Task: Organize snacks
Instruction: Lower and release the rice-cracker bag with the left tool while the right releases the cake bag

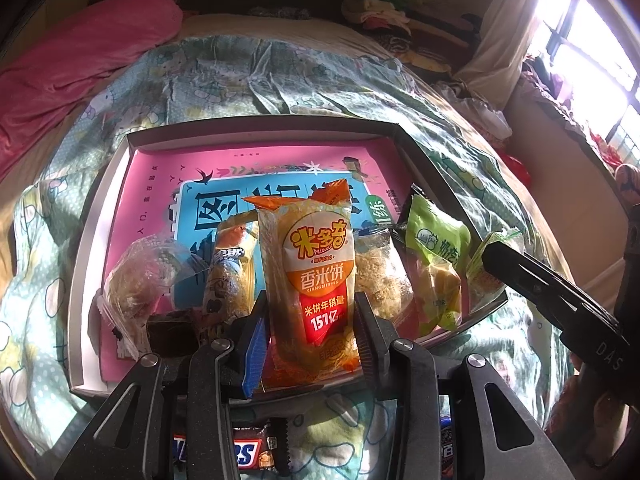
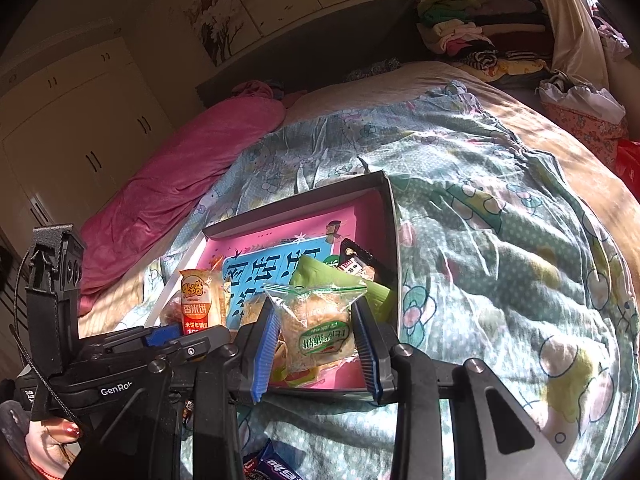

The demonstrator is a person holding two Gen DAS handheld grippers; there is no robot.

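Two grippers work over the box (image 1: 100, 216) on the bed: left gripper (image 1: 310, 340) pinching an upright rice cracker pack (image 1: 310, 264), right gripper (image 2: 318, 344) clamping a clear-wrapped pastry (image 2: 320, 328).

A bed (image 2: 500, 240) is carrying everything, its patterned quilt (image 1: 280, 76) spreading wide. Lying directly on it are a shallow box (image 1: 256, 126), a pink blanket (image 2: 168, 176) and a Snickers bar (image 1: 240, 450).

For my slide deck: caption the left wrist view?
Left hand-held gripper holds an orange rice-cracker packet upright over the snack-filled box.
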